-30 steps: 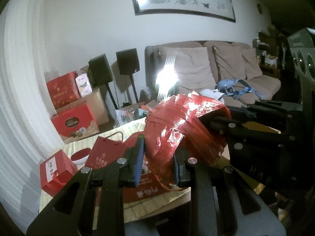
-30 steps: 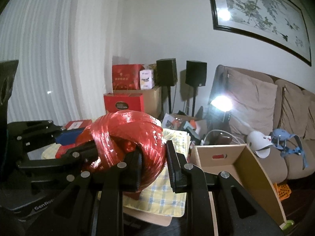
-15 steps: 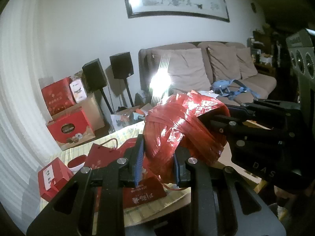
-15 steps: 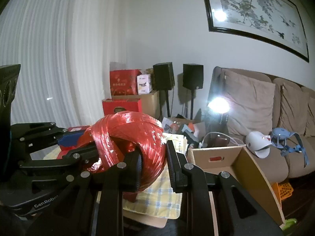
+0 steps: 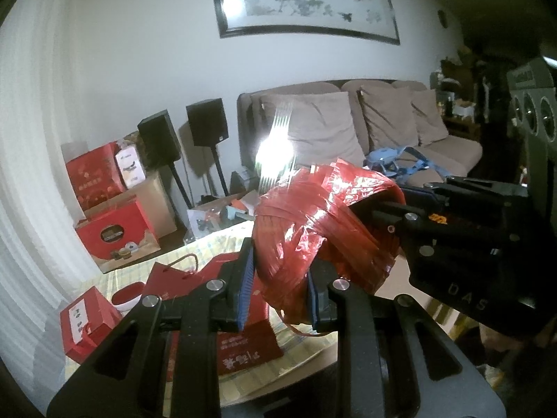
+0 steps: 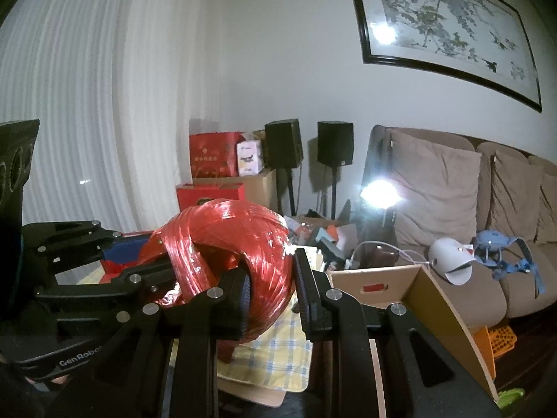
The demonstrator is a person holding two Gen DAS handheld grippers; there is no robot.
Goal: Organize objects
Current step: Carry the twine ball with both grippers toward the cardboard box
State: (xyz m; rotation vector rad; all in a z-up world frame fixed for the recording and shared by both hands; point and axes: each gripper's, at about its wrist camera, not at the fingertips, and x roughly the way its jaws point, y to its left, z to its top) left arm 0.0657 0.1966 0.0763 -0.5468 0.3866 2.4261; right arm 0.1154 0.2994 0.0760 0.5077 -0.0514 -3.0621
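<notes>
Above the checked tablecloth (image 5: pixel 222 240), both tools — left tool (image 5: pixel 278 289), right tool (image 6: pixel 271 299) — apparently clamp one red twine ball (image 6: pixel 229 244).

A ball of twine (image 5: pixel 323 230) hangs above the desk (image 5: pixel 209 247), pinched between the left claw (image 5: pixel 278 289) from below and the right claw (image 6: pixel 271 296) from its side. Under it on the desk lie paper bags (image 5: pixel 243 345), with a bowl (image 5: pixel 127 294) and a small box (image 5: pixel 83 324) to their left. Behind the desk stand two speakers (image 6: pixel 334 144) and stacked boxes (image 5: pixel 115 230); the sofa (image 6: pixel 487 209) lies to the right, and an open carton (image 6: pixel 417 299) is before it.
</notes>
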